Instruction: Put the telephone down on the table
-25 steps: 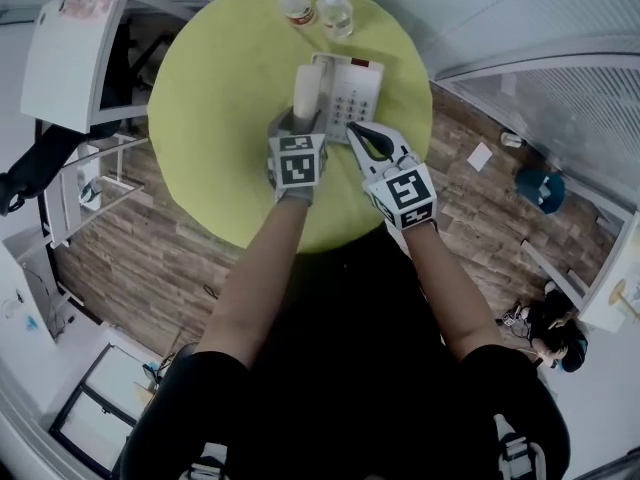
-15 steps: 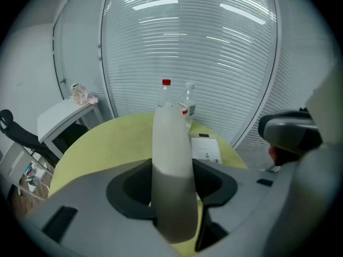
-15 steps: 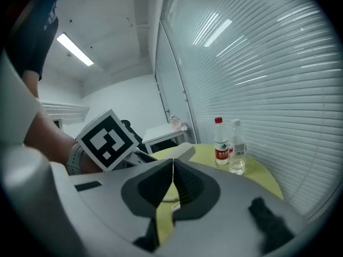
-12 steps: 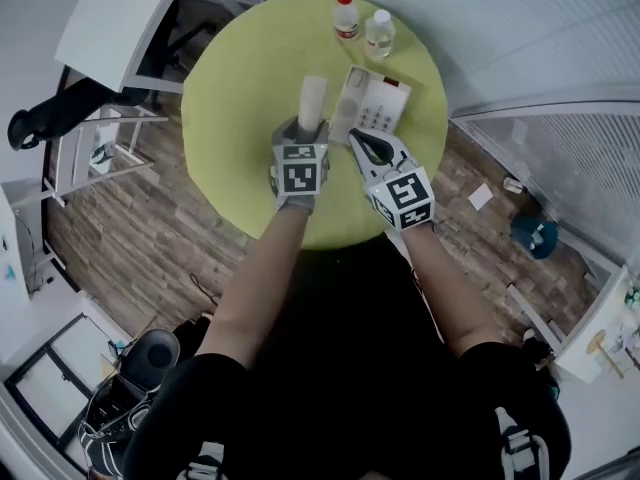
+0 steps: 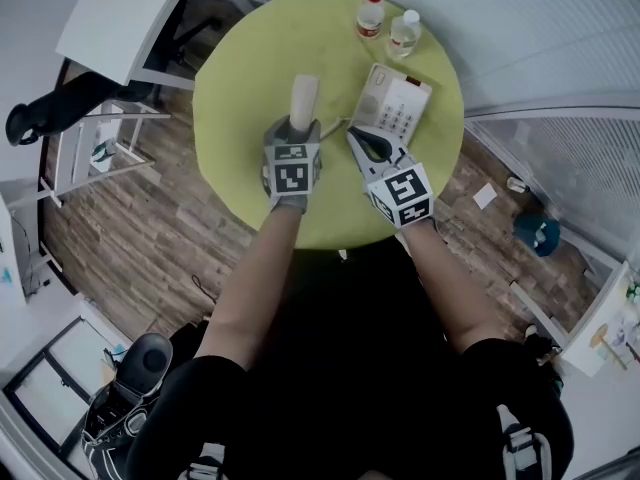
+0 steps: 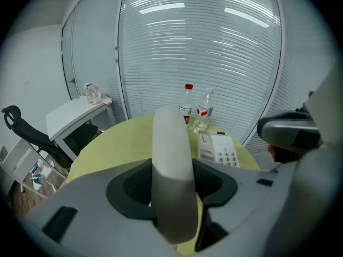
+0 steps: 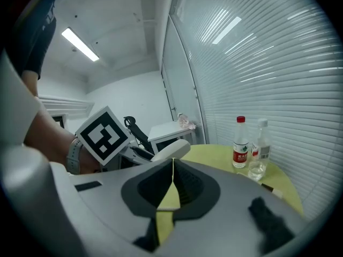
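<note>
Your left gripper (image 5: 298, 128) pinches the handset (image 5: 304, 96) in its fingers, long axis pointing away from you over the table (image 5: 240, 88), left of the phone base (image 5: 400, 103); your right gripper (image 5: 362, 138) has its fingers pressed together.

The handset's (image 5: 304, 96) lower end is hidden under the left gripper (image 5: 299, 128). The bottles' (image 5: 371, 14) print is too small to read. The arms (image 5: 262, 268) cover the worktop's (image 5: 240, 88) near edge.

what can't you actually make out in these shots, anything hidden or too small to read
- Lower end of the handset: head view, hidden under the left tool that grips it.
- Key digits on the phone base: head view, too small.
- Label print on the red-capped bottle: left gripper view, too small.
</note>
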`<action>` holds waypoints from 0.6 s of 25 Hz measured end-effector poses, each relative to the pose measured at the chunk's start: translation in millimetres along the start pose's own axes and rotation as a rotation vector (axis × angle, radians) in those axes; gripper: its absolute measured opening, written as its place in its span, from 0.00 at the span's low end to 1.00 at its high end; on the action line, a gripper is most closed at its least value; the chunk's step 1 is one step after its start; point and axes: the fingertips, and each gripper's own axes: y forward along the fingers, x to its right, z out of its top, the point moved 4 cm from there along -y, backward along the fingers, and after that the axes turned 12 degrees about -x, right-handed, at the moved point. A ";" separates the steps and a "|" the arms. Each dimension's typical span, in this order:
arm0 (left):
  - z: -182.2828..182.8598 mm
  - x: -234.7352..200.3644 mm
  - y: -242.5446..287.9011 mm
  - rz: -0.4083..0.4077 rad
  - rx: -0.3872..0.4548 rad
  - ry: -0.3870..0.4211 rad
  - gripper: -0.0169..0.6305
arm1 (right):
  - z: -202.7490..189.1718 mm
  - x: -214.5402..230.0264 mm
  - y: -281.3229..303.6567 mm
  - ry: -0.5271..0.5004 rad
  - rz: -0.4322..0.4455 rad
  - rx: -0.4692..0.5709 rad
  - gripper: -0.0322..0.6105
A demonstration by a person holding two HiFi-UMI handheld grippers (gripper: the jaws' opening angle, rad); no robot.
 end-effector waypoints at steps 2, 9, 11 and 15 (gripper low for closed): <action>-3.8 -13.7 4.5 -0.018 -0.005 0.008 0.36 | 0.6 -7.7 9.4 0.015 -0.019 -0.007 0.08; -17.6 -50.4 16.2 -0.080 -0.029 0.064 0.36 | -1.8 -35.1 36.2 0.074 -0.100 -0.022 0.08; -19.8 -58.0 21.0 -0.093 -0.036 0.078 0.36 | -2.1 -39.7 44.3 0.089 -0.116 -0.024 0.08; -23.1 -69.9 28.9 -0.112 -0.046 0.103 0.36 | -3.8 -47.8 59.7 0.108 -0.143 -0.029 0.08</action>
